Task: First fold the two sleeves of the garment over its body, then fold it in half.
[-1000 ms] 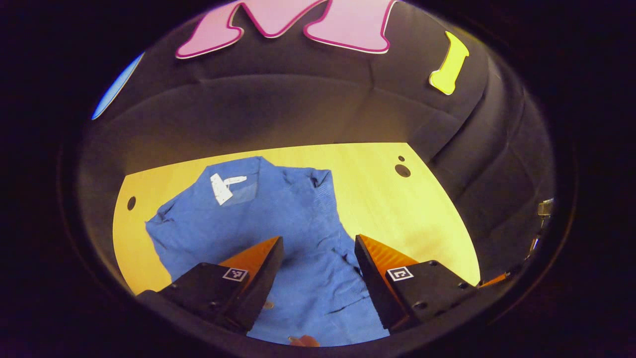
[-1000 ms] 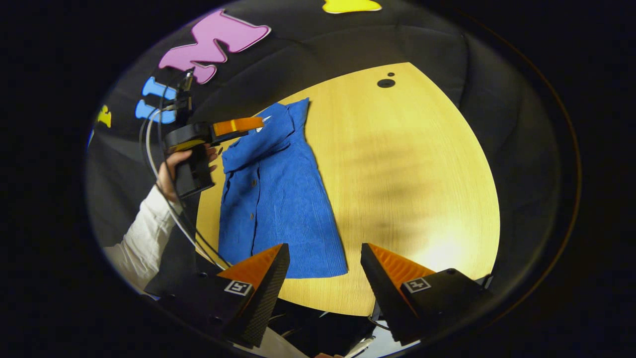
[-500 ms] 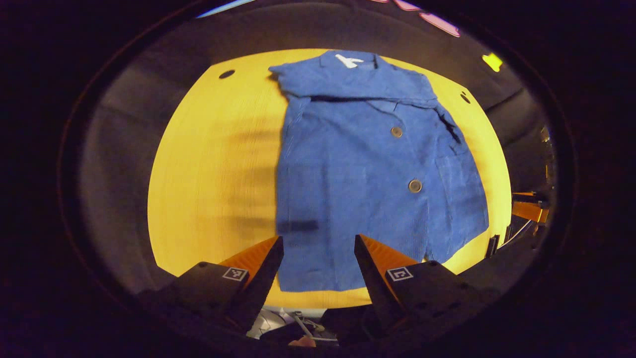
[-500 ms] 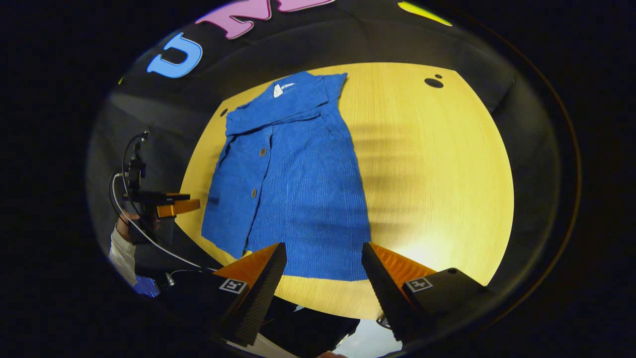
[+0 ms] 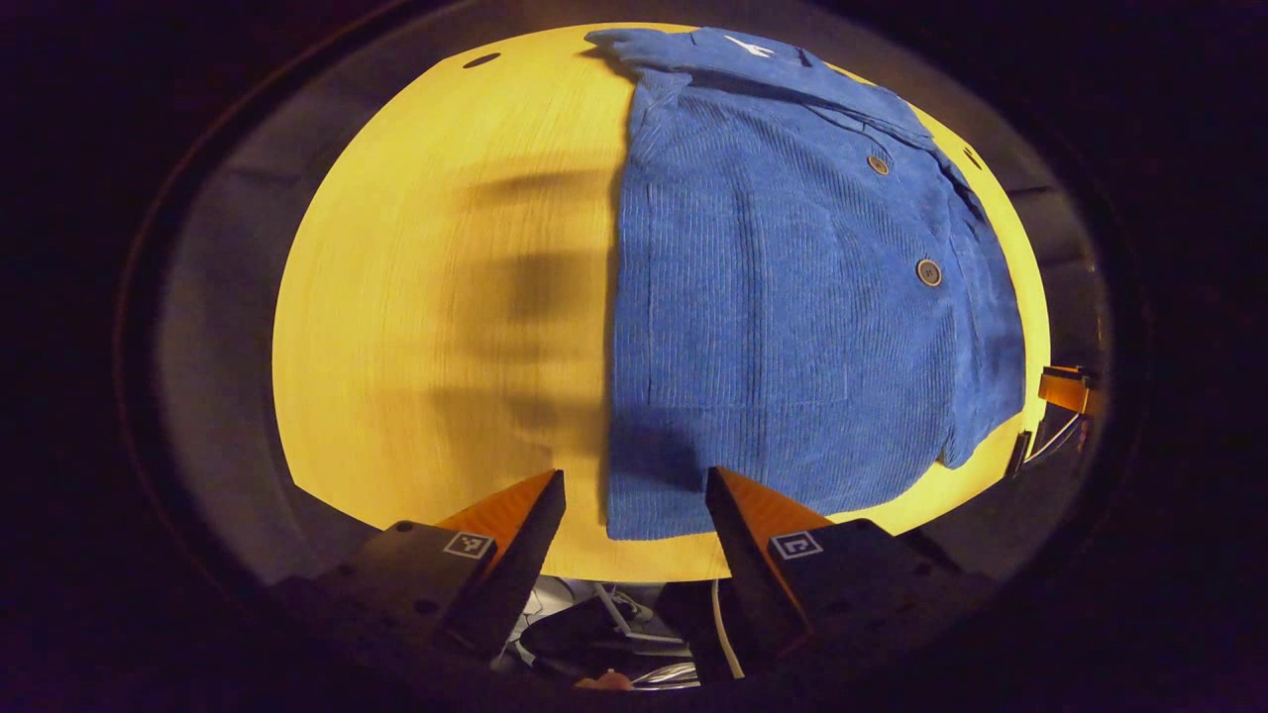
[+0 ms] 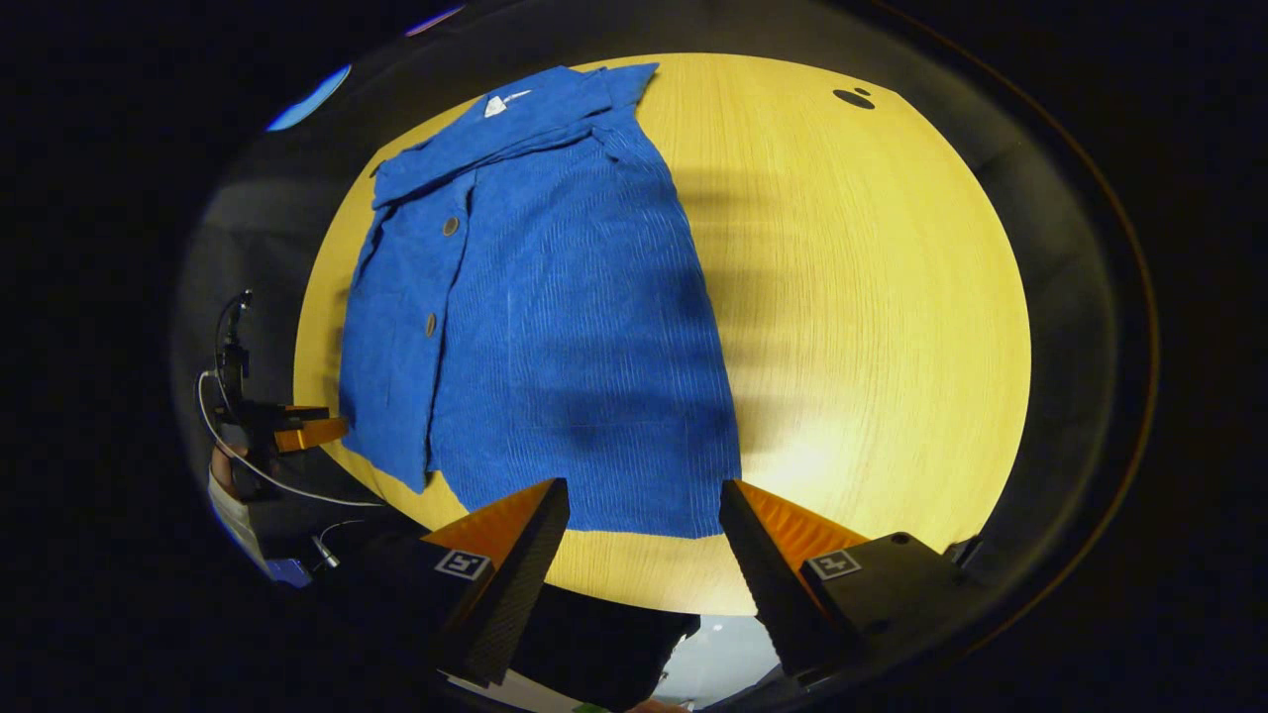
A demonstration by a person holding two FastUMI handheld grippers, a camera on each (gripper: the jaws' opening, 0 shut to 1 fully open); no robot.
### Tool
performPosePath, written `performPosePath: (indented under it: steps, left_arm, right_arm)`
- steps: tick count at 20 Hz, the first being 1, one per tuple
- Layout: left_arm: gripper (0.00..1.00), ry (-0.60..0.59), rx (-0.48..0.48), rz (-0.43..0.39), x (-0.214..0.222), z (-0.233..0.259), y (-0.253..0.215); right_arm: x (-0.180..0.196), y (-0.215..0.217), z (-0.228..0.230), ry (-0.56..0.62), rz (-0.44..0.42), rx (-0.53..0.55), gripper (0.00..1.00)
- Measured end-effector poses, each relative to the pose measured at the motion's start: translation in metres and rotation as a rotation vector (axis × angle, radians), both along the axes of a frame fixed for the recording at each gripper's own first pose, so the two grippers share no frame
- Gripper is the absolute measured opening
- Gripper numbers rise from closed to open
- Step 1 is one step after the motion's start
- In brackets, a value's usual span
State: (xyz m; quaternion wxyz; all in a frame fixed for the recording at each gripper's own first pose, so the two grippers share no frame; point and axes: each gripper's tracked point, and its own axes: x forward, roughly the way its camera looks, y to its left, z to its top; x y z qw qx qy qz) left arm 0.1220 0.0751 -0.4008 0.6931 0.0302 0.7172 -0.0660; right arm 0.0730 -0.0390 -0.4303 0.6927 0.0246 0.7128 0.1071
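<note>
Both tongs spread wide, holding nothing. Left gripper [image 5: 634,505] at bottom centre of the left gripper view, fingers either side of the shirt's [image 5: 792,297] near-left hem corner, above it, not touching as far as I can tell. Right gripper [image 6: 644,515] at bottom centre of the right gripper view, fingers framing the shirt's [image 6: 555,317] near hem toward its right corner, also apart from the cloth.

Right gripper view also has the left gripper [image 6: 297,431] far off at lower left, just beside the table edge, with a hand and pale sleeve [image 6: 226,485] and a white cable under it. Left gripper view has a bit of the right gripper [image 5: 1065,388] at the right edge, past the shirt's hem corner.

Shirt lies flat on the table [image 5: 416,297], collar at top of frame, hem at bottom near the front edge. Sleeves are not sticking out to the sides. In the left gripper view bare table fills the left half; in the right gripper view bare table [image 6: 872,297] fills the right half, with a dark hole [image 6: 852,97] upper right.

Shirt is blue ribbed corduroy, two round buttons [image 5: 928,272], white neck tag [image 6: 495,104]. Tabletop is pale wood grain with soft shadows.
</note>
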Motion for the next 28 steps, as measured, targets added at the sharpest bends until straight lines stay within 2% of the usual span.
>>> performPosePath:
  steps: [3,10,15,18,21,23,24,25,26,27,28]
  left_arm:
    - [0.84,0.036,-0.059,0.022,-0.005,-0.004,-0.01]
    - [0.84,0.037,-0.009,-0.01,-0.002,-0.011,-0.011]
    - [0.83,0.05,0.008,-0.003,-0.004,-0.013,-0.013]
    - [0.83,0.052,0.01,-0.004,-0.004,-0.013,-0.014]
    - [0.83,0.044,0.009,-0.007,-0.003,-0.014,-0.015]
    - [0.83,0.045,0.009,-0.008,-0.003,-0.015,-0.015]
    - [0.83,0.043,0.01,-0.002,-0.003,-0.015,-0.015]
    - [0.84,0.039,0.007,0.002,-0.004,-0.015,-0.018]
    - [0.88,0.038,0.004,0.011,-0.004,-0.016,-0.022]
    - [0.8,0.033,-0.005,0.017,-0.005,-0.015,-0.027]
    - [0.65,0.032,-0.015,0.002,-0.005,-0.015,-0.034]
  right_arm:
    - [-0.009,-0.002,-0.011,0.039,-0.02,-0.013,0.99]
    - [-0.019,0.001,-0.032,0.071,-0.024,-0.049,0.99]
    - [-0.016,-0.009,-0.047,0.079,-0.005,-0.117,0.98]
    - [-0.017,-0.012,-0.044,0.071,0.042,-0.144,0.97]
    - [-0.019,-0.037,-0.052,0.057,0.117,-0.226,0.97]
    - [-0.017,-0.03,-0.055,0.073,0.076,-0.198,1.0]
    - [-0.024,-0.028,-0.054,0.097,0.069,-0.184,0.97]
    - [-0.021,-0.027,-0.054,0.076,0.066,-0.18,1.0]
    - [-0.023,-0.026,-0.055,0.091,0.077,-0.176,0.94]
    - [-0.022,-0.022,-0.055,0.081,0.074,-0.17,0.89]
    - [-0.024,-0.015,-0.056,0.085,0.079,-0.154,0.83]
